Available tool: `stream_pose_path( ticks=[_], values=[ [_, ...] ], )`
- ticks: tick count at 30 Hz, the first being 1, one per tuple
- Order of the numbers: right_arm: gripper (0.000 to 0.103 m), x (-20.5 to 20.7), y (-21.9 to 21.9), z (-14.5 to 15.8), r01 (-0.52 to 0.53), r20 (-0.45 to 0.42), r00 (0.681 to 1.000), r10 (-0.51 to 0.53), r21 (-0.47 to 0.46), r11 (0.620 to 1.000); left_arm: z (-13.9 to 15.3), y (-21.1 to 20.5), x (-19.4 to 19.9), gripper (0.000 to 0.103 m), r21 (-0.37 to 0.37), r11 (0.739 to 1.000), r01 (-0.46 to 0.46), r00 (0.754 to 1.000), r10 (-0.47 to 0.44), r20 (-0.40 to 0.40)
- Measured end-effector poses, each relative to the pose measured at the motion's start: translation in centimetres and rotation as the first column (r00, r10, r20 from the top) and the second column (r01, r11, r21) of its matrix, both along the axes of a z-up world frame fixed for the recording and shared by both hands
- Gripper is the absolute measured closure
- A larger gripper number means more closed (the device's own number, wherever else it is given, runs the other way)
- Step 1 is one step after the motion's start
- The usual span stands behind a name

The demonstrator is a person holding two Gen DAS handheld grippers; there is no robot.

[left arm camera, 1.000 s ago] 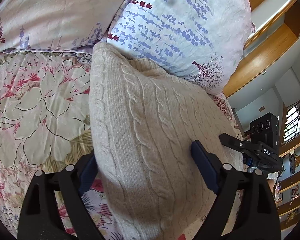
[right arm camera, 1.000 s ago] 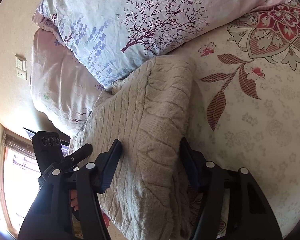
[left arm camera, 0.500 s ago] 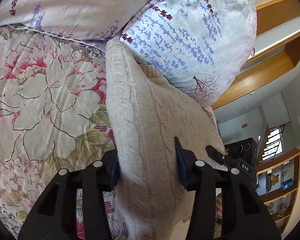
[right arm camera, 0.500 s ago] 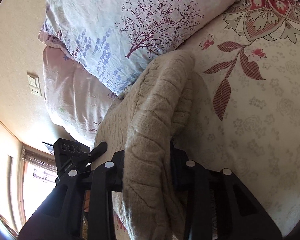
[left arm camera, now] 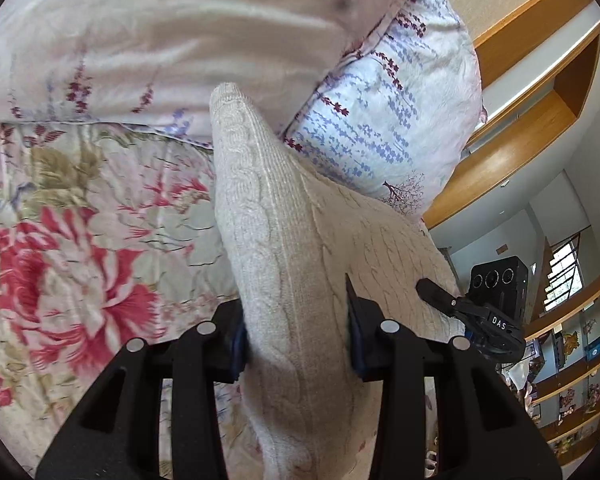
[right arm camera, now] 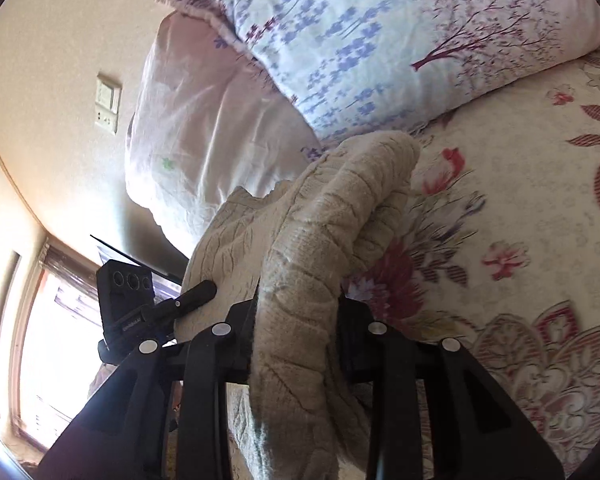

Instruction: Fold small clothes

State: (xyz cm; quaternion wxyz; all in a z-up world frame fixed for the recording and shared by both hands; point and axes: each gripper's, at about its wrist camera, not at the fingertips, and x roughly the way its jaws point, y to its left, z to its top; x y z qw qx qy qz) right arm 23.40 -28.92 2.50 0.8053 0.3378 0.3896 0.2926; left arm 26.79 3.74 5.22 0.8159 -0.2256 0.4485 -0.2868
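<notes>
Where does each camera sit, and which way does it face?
Left wrist: on the left tongs, looking along the pinched knit sweater toward the pillows; right tongs show.
Right wrist: on the right tongs, facing the same pillows; left tongs show.
Shared: sweater, pillows, floral bedspread. Both tongs are closing on it.

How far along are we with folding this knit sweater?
Early. Done: both edges gathered. In hand: left gripper and right gripper are closing on bunched folds of the beige sweater, raised above the floral bedspread. Left: carrying the fold over, laying it flat.
</notes>
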Motion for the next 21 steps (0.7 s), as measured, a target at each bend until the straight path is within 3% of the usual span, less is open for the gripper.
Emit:
stream_pose_path(
  ticks=[4, 5, 7, 9, 11, 15, 17, 19, 20, 21],
  values=[
    [0.073, -0.4, 3.8, -2.3, -0.046, -0.055, 0.998, 0.041, -0.089, 0.995, -2.7, 3.1, -1.1, 0.063, 0.038, 0.999, -0.027, 0.997, 0.03, -0.067],
    [0.073, -0.6, 4.3, -2.8, -0.037, -0.059, 0.998, 0.03, -0.113, 0.993, -3.6, 3.7, -1.2, 0.061, 0.02, 0.999, -0.034, 0.996, 0.036, -0.086],
    [0.072, -0.6, 4.0, -3.3, -0.029, -0.061, 0.998, 0.023, -0.091, 0.995, -4.9, 4.5, -1.1, 0.058, -0.05, 0.997, -0.052, 0.993, 0.047, -0.105],
    [0.07, -0.4, 3.6, -3.6, -0.029, -0.093, 0.995, 0.023, -0.064, 0.998, -5.2, 4.4, -1.1, 0.054, -0.051, 0.997, -0.057, 0.994, 0.052, -0.098],
    [0.065, -0.4, 3.6, -3.4, -0.033, -0.099, 0.995, 0.024, -0.094, 0.995, -5.1, 4.1, -1.2, 0.05, -0.035, 0.998, -0.059, 0.995, 0.056, -0.087],
    [0.04, -0.8, 1.1, -2.1, 0.022, -0.058, 0.998, -0.026, -0.068, 0.997, -3.0, 4.4, -2.6, 0.048, 0.052, 0.996, -0.079, 0.997, 0.078, 0.023],
    [0.04, -0.3, -0.3, -1.6, 0.082, -0.053, 0.995, -0.084, -0.047, 0.996, -1.2, 4.4, -4.0, 0.047, 0.104, 0.989, -0.101, 0.987, 0.087, 0.134],
    [0.043, 0.6, -1.2, -1.8, 0.113, -0.077, 0.99, -0.115, -0.028, 0.993, 0.5, 3.6, -5.6, 0.044, 0.149, 0.984, -0.099, 0.969, 0.062, 0.24],
    [0.049, 1.2, -1.3, -2.0, 0.113, -0.086, 0.99, -0.115, -0.024, 0.993, 1.1, 2.9, -6.3, 0.043, 0.175, 0.981, -0.087, 0.96, 0.035, 0.278],
    [0.077, 1.7, -1.0, -2.3, 0.1, -0.088, 0.991, -0.102, -0.025, 0.995, 1.6, 2.0, -7.0, 0.042, 0.2, 0.977, -0.068, 0.952, 0.003, 0.306]
  ],
)
